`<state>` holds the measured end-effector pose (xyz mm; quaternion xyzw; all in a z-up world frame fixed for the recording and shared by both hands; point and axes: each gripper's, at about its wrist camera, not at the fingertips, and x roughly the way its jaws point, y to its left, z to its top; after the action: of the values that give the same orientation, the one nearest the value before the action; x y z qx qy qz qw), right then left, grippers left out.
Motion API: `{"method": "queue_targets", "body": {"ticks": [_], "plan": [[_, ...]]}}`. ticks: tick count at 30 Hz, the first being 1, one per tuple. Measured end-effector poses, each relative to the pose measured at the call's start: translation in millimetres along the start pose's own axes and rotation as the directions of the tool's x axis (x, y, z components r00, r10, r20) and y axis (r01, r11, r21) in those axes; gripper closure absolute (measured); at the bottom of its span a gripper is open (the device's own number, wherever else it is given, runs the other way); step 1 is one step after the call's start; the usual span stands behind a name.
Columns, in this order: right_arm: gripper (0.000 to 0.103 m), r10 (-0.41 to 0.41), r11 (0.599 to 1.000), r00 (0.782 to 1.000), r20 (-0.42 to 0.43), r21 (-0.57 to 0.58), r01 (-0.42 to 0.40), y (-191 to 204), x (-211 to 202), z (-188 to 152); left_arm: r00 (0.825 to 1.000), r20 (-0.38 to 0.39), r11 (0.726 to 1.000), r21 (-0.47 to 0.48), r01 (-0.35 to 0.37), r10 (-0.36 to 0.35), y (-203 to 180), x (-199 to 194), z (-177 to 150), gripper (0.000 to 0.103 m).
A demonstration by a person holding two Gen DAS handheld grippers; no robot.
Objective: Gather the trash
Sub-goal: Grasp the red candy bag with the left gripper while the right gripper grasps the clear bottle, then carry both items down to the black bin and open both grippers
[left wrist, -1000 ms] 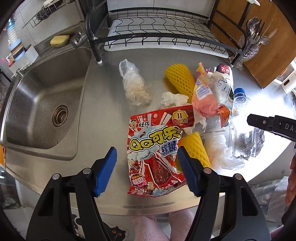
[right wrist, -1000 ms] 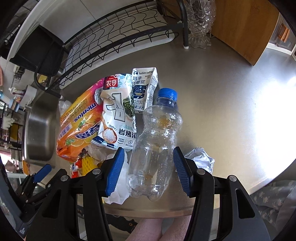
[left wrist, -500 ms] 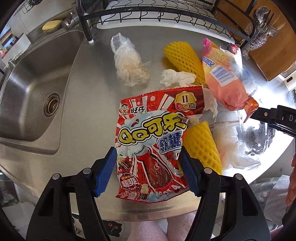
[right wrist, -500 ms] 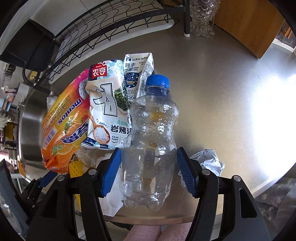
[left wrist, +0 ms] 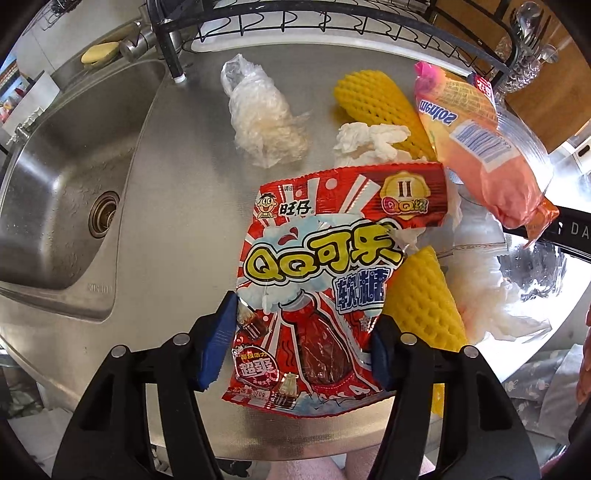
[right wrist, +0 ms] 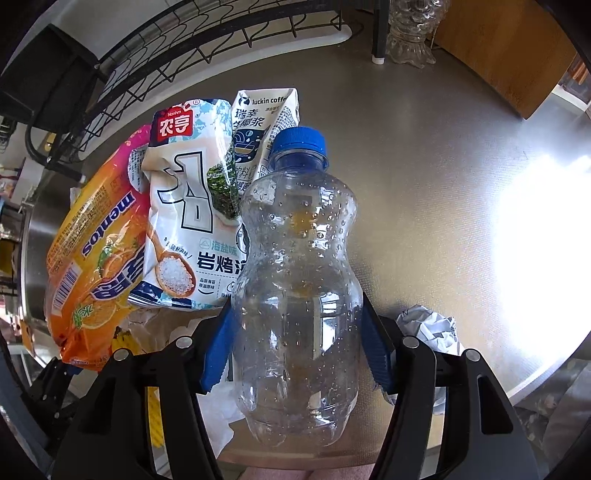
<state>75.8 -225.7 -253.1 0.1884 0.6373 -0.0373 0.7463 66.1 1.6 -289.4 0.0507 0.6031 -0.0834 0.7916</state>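
Note:
A red QQ candy bag point(left wrist: 325, 273) lies on the steel counter. My left gripper point(left wrist: 301, 341) is open, with its blue pads on either side of the bag's lower part. A clear empty plastic bottle point(right wrist: 295, 291) with a blue cap lies on the counter between the pads of my right gripper point(right wrist: 297, 341), which is open and close around its lower body. Beside the bottle lie an orange Mentos bag point(right wrist: 96, 258), a white seaweed snack bag point(right wrist: 188, 221) and a Luckin coffee carton point(right wrist: 266, 122).
Two yellow foam nets point(left wrist: 373, 107), a crumpled tissue point(left wrist: 369, 140) and a clear plastic bag point(left wrist: 262, 122) lie behind the candy bag. The sink point(left wrist: 62, 184) is at the left and a black dish rack point(left wrist: 332, 22) at the back. A crumpled paper ball point(right wrist: 428, 325) lies at the bottle's right.
Both grippers have moved forward and down. The left pads now flank the candy bag. The right pads have come closer around the bottle.

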Motion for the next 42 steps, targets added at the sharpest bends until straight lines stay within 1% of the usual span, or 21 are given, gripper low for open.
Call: {"method": "queue_targets", "body": {"ticks": [1, 3, 4, 6, 10, 14, 21, 25, 29, 35, 37, 40, 42], "plan": [[0.04, 0.003, 1.0, 1.0, 0.0, 0.001, -0.003, -0.7, -0.3, -0.2, 1.0, 0.002, 1.0, 0.001, 0.002, -0.002, -1.3, -1.3, -0.2, 0.052], [0.04, 0.007, 1.0, 1.0, 0.007, 0.003, -0.007, -2.2, -2.0, -0.2, 1.0, 0.0, 1.0, -0.006, 0.011, -0.011, -0.9, -2.8, -0.6, 0.058], [0.04, 0.008, 1.0, 1.0, 0.011, 0.008, -0.008, -2.9, -3.4, -0.1, 1.0, 0.0, 1.0, -0.009, 0.016, -0.016, 0.7, -3.6, 0.1, 0.064], [0.04, 0.009, 1.0, 1.0, 0.016, 0.01, -0.01, -2.8, -5.1, 0.4, 0.999, -0.005, 0.999, -0.027, 0.037, -0.038, 3.0, -5.0, 1.8, 0.07], [0.04, 0.015, 1.0, 0.999, 0.037, 0.024, -0.016, -6.9, -15.5, -4.5, 0.999, 0.002, 0.999, -0.034, 0.033, -0.033, 2.9, -8.1, 0.6, 0.079], [0.04, 0.031, 0.999, 0.997, 0.075, 0.035, -0.033, -9.9, -31.9, -5.8, 0.999, 0.029, 0.998, -0.059, 0.026, -0.025, 6.7, -23.5, 1.1, 0.086], [0.04, 0.065, 0.997, 0.985, 0.16, 0.022, -0.069, -10.9, -77.8, -17.3, 0.992, 0.126, 0.996, -0.087, 0.015, -0.004, 17.5, -76.0, -5.1, 0.087], [0.04, 0.084, 0.996, 0.974, 0.212, 0.002, -0.086, -8.0, -108.0, -30.7, 0.982, 0.187, 0.996, -0.089, 0.019, -0.002, 20.2, -108.6, -9.4, 0.087], [0.04, 0.109, 0.994, 0.961, 0.253, -0.027, -0.105, -0.4, -135.3, -44.2, 0.972, 0.234, 0.997, -0.08, 0.022, -0.002, 15.4, -136.6, -22.0, 0.087], [0.04, 0.156, 0.987, 0.943, 0.296, -0.076, -0.139, 9.1, -172.6, -77.5, 0.96, 0.278, 0.998, -0.057, 0.041, -0.023, 3.3, -171.8, -47.7, 0.087], [0.04, 0.174, 0.984, 0.939, 0.297, -0.089, -0.154, 10.2, -180.0, -90.1, 0.958, 0.284, 0.998, -0.056, 0.04, -0.022, -0.9, -179.5, -59.1, 0.087], [0.04, 0.182, 0.982, 0.934, 0.307, -0.108, -0.156, 9.0, -188.1, -114.4, 0.954, 0.298, 0.997, -0.055, 0.048, -0.03, -6.2, -187.5, -78.6, 0.086], [0.04, 0.197, 0.979, 0.926, 0.322, -0.121, -0.166, 6.3, -191.3, -131.8, 0.951, 0.307, 0.997, -0.05, 0.061, -0.043, -9.5, -190.1, -93.3, 0.086]]}}
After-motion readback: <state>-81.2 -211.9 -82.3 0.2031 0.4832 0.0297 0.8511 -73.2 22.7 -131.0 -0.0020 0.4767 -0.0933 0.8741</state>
